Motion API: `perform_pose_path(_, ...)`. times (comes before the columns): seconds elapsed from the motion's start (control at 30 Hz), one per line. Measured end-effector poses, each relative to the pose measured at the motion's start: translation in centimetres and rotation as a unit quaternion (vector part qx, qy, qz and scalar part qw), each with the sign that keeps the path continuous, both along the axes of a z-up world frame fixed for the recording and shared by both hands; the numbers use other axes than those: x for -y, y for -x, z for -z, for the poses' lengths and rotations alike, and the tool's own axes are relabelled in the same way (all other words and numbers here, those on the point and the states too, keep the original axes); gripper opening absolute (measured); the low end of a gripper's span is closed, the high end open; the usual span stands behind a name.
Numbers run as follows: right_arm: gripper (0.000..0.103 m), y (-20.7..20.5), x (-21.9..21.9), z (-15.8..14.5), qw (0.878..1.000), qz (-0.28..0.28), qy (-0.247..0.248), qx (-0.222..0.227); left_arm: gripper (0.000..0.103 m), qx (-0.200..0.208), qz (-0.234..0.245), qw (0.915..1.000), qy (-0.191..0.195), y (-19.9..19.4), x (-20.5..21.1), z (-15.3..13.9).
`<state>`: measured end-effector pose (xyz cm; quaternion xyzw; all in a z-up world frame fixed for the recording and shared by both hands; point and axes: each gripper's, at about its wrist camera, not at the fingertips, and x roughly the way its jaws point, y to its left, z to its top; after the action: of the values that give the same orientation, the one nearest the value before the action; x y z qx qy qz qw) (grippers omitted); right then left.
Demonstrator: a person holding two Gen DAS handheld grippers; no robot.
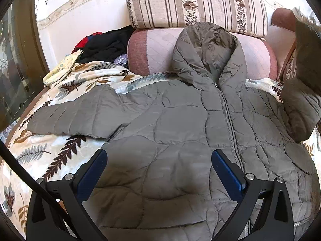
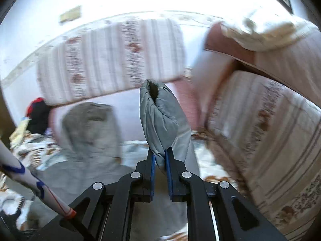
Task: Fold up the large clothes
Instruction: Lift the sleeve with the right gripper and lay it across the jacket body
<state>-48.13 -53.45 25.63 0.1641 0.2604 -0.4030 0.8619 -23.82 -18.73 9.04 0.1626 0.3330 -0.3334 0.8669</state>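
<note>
The jacket (image 1: 180, 120) lies front-up and zipped on a leaf-print blanket (image 1: 60, 156) covering the sofa seat, its hood (image 1: 208, 54) propped at 12 o'clock against a pink bolster (image 1: 152, 50). One sleeve (image 1: 80, 116) is spread flat toward 9 o'clock; the other sleeve (image 2: 160, 118) is lifted off the blanket at 3 o'clock. That raised sleeve is pinched near its cuff by the right hand-held gripper (image 2: 160, 160), whose jaws are pressed onto the padded fabric; the cuff stands above the fingers in the right wrist view. The background there is blurred, so the exact height cannot be told. Judged from this hold, the sleeve is being carried inward across the chest as a first fold.

The left hand-held gripper (image 1: 158, 168) hovers over the lower front of the jacket, jaws spread wide and holding nothing, probably placed to press the body down while the sleeve crosses.

A striped cushion (image 1: 196, 6) tops the bolster at 12 o'clock. A heap of dark and red clothes (image 1: 104, 44) sits at 10 o'clock, apart from the jacket.
</note>
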Motion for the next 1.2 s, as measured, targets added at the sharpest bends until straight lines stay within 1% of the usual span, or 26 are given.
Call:
perform_pose_path(0.13,0.011,-4.6,-4.3,-0.3,0.997,-0.066,-0.015,0.021,0.103,-0.006,-0.007,0.9999,0.006,-0.5,-0.6,-0.2)
perform_pose_path(0.2,0.011,-6.1,-6.1,0.2,0.995,-0.092,-0.023,0.023,0.103,-0.007,-0.009,0.9999,0.008,-0.7,-0.9,-0.2)
perform_pose_path(0.3,0.011,-9.6,-9.0,2.0,0.989,-0.138,-0.039,0.021,0.103,-0.009,-0.012,0.9998,0.01,-0.8,-1.0,-0.2)
perform_pose_path(0.43,0.011,-14.0,-12.3,5.6,0.981,-0.182,-0.072,0.016,0.103,-0.011,-0.017,0.9997,0.011,-1.1,-1.2,-0.2)
perform_pose_path(0.53,0.01,-17.2,-14.5,9.2,0.973,-0.206,-0.106,0.008,0.103,-0.014,-0.022,0.9996,0.013,-1.4,-1.3,-0.1)
perform_pose_path(0.6,0.01,-18.4,-15.2,11.4,0.968,-0.216,-0.127,0.003,0.103,-0.014,-0.027,0.9994,0.013,-1.6,-1.5,-0.1)
perform_pose_path(0.67,0.01,-19.7,-15.8,14.1,0.961,-0.223,-0.162,-0.006,0.103,-0.014,-0.033,0.9993,0.013,-1.8,-1.5,-0.1)
perform_pose_path(0.73,0.011,-20.5,-16.6,16.0,0.958,-0.227,-0.177,-0.008,0.103,-0.016,-0.036,0.9991,0.016,-2.0,-1.6,-0.1)
perform_pose_path(0.77,0.013,-20.8,-16.9,16.6,0.955,-0.233,-0.182,-0.014,0.103,-0.018,-0.038,0.999,0.016,-2.1,-1.6,0.0)
perform_pose_path(0.8,0.018,-21.0,-17.2,17.2,0.95,-0.244,-0.196,-0.016,0.103,-0.019,-0.038,0.999,0.015,-2.3,-1.7,0.1)
perform_pose_path(0.83,0.02,-21.1,-17.5,17.4,0.944,-0.255,-0.208,-0.017,0.103,-0.019,-0.039,0.999,0.014,-2.4,-1.6,0.1)
perform_pose_path(0.87,0.025,-21.0,-17.9,17.4,0.938,-0.271,-0.216,-0.017,0.103,-0.02,-0.039,0.9989,0.014,-2.4,-1.7,0.1)
perform_pose_path(0.9,0.027,-20.7,-18.2,17.2,0.935,-0.282,-0.214,-0.018,0.103,-0.022,-0.041,0.9988,0.015,-2.6,-1.7,0.2)
perform_pose_path(0.93,0.027,-20.3,-18.6,16.8,0.935,-0.289,-0.204,-0.019,0.103,-0.025,-0.041,0.9987,0.015,-2.6,-1.7,0.2)
perform_pose_path(1.0,0.027,-18.7,-18.3,15.9,0.94,-0.286,-0.184,-0.004,0.103,-0.029,-0.041,0.9986,0.016,-2.7,-1.6,0.3)
perform_pose_path(1.03,0.027,-17.6,-17.4,15.5,0.947,-0.271,-0.174,0.002,0.103,-0.029,-0.041,0.9986,0.016,-2.7,-1.6,0.3)
perform_pose_path(1.07,0.028,-17.0,-16.6,15.5,0.954,-0.251,-0.164,-0.004,0.103,-0.031,-0.041,0.9986,0.015,-2.7,-1.5,0.4)
perform_pose_path(1.1,0.028,-16.6,-15.7,15.6,0.96,-0.23,-0.156,-0.016,0.103,-0.03,-0.041,0.9986,0.013,-2.7,-1.4,0.5)
perform_pose_path(1.17,0.028,-15.5,-13.6,16.7,0.974,-0.179,-0.131,-0.055,0.103,-0.027,-0.041,0.9987,0.01,-2.6,-1.3,0.6)
perform_pose_path(1.2,0.028,-15.3,-12.9,17.3,0.977,-0.161,-0.121,-0.075,0.103,-0.026,-0.04,0.9988,0.008,-2.5,-1.2,0.7)
